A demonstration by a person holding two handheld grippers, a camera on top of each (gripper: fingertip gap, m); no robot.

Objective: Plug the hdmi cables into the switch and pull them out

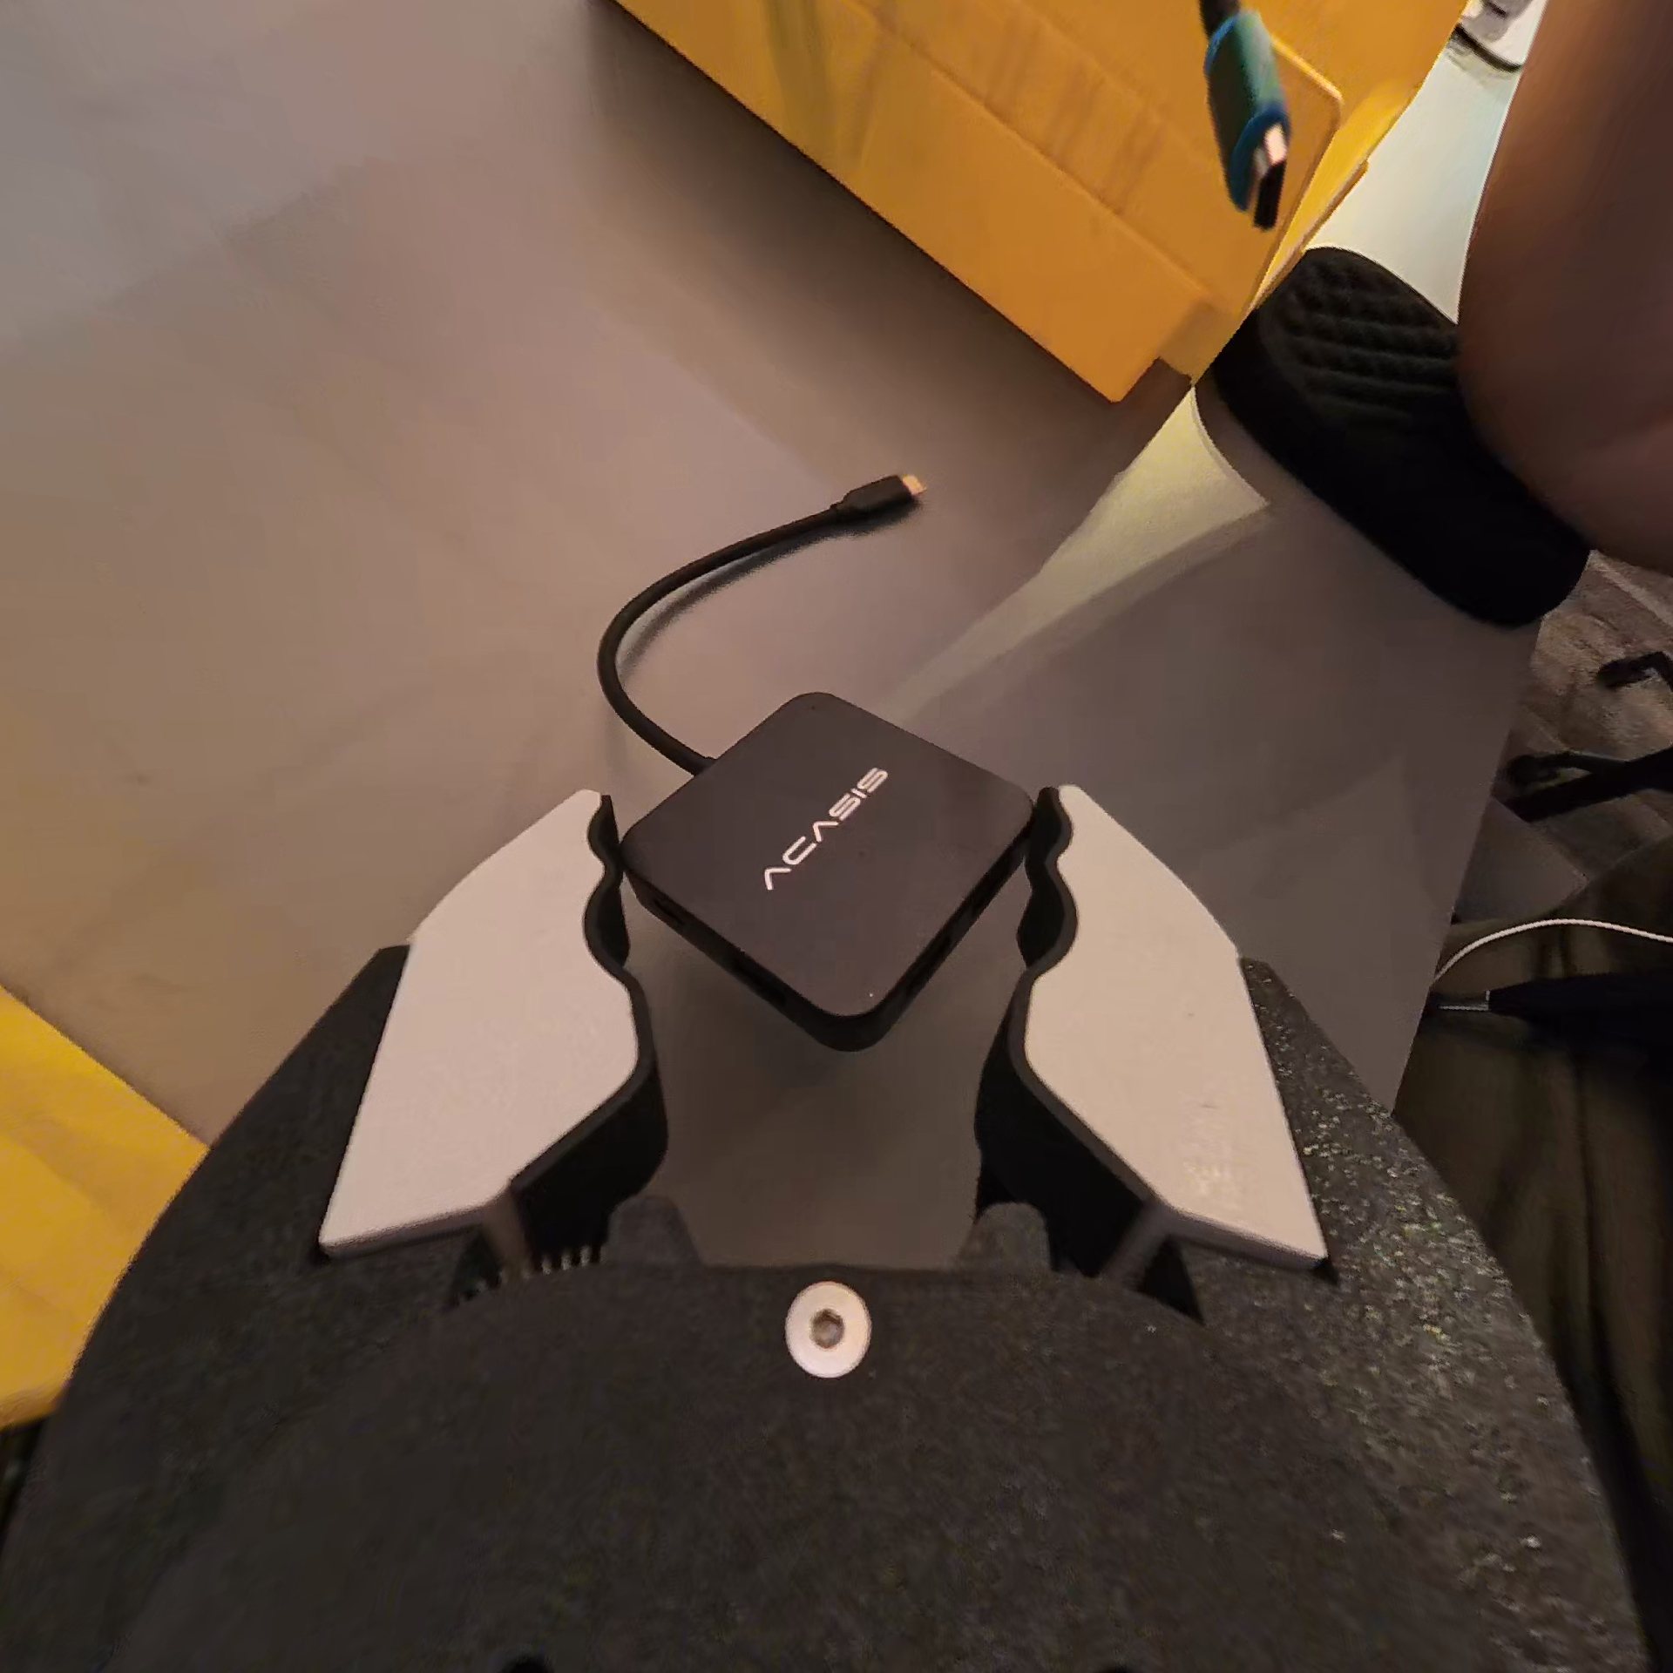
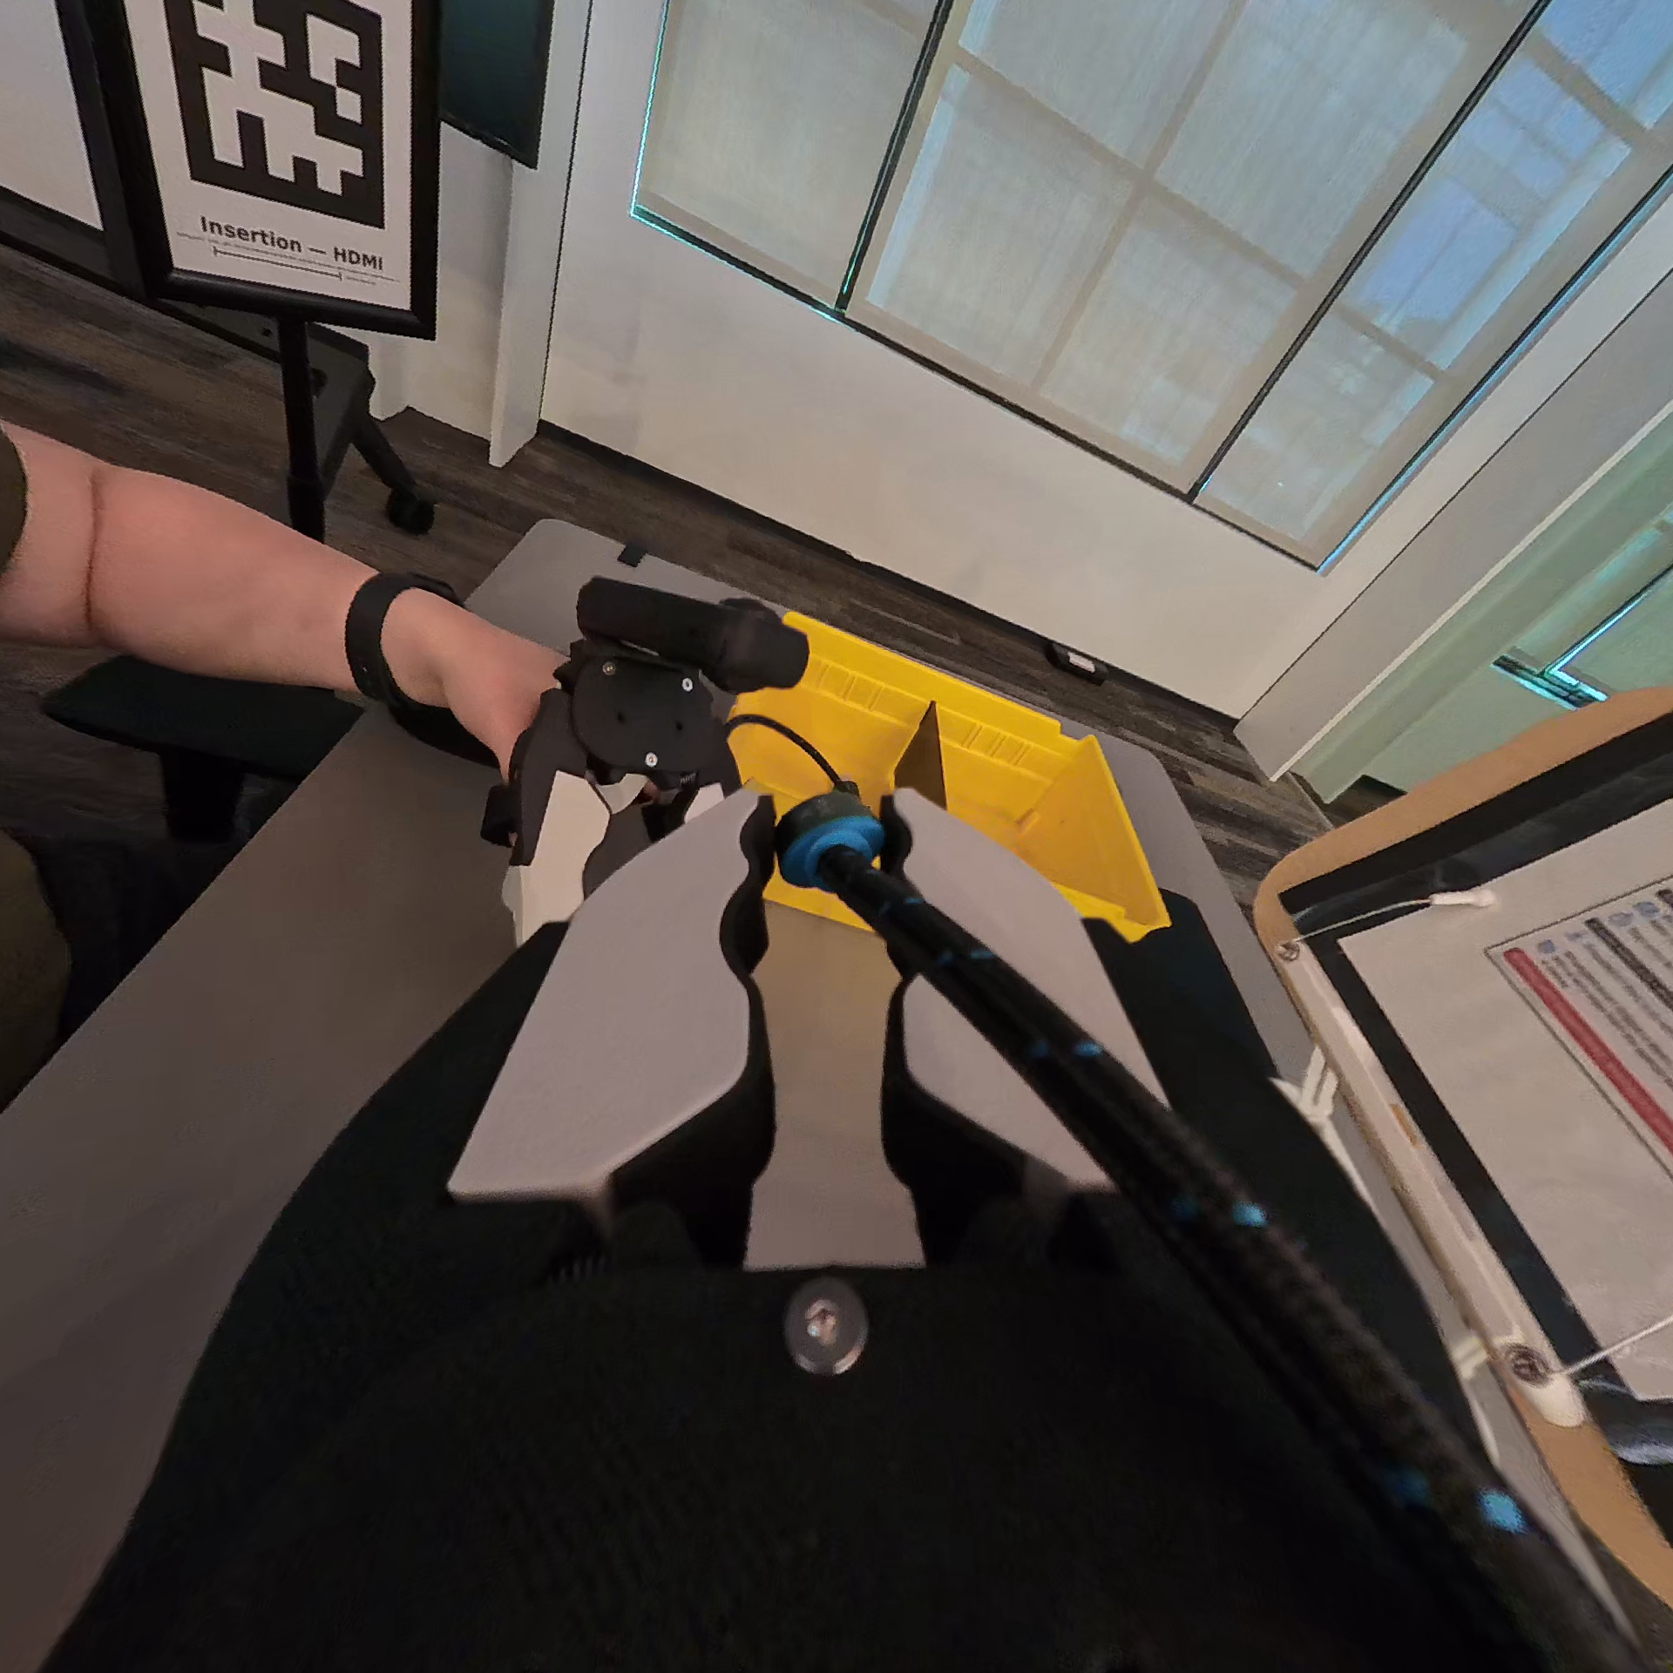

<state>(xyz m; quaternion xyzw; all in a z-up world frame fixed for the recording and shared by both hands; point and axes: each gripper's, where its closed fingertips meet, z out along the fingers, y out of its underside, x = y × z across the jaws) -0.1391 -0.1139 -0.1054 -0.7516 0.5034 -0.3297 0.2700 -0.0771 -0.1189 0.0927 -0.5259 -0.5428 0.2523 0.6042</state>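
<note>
Sitting flat on the grey table (image 1: 272,453), the black switch (image 1: 828,869) lies between the spread fingertips of the left gripper (image 1: 824,815), corners just beside each pad; contact is unclear. Its short cable (image 1: 670,597) curls away toward the yellow bin (image 1: 996,181). Only the right wrist view shows the right gripper (image 2: 826,828) clamped on the blue-collared HDMI plug (image 2: 828,837), its braided cable (image 2: 1132,1132) trailing back, nearer than the bin.
</note>
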